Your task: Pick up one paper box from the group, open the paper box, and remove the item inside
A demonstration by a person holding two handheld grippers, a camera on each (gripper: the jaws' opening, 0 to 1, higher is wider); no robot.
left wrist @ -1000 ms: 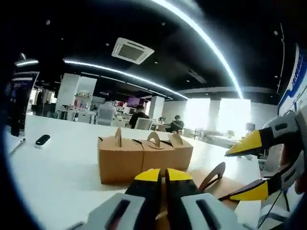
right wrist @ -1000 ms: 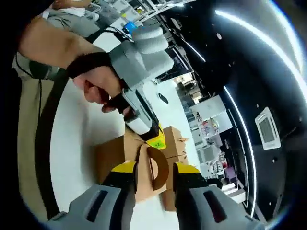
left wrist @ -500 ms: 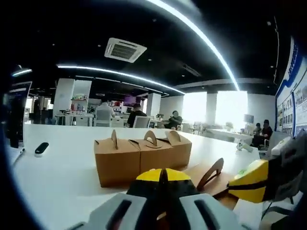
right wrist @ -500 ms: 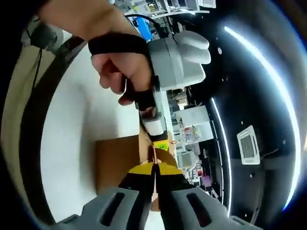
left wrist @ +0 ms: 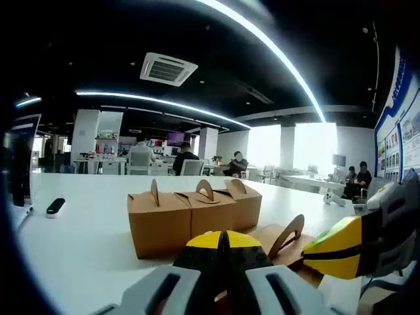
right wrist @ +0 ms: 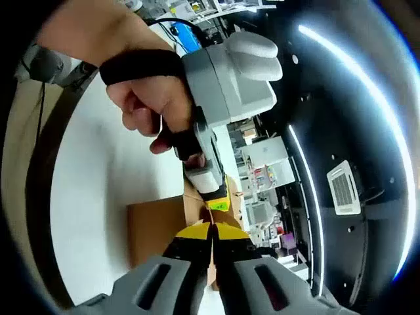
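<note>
Open counter (left wrist: pixel 85 243) is seen left of the three grouped boxes (left wrist: pixel 193 213); the right side is blocked by the right hand-held gripper (left wrist: pixel 341 246).

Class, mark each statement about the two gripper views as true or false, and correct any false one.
1. Three closed paper boxes stand in a row on the white table. True.
2. The left gripper has its jaws wide open. False: its yellow tips are closed together.
3. The right gripper is shut, at the box flap. True.
4. A red cup sits on the table. False: a small dark object lies there.
</note>
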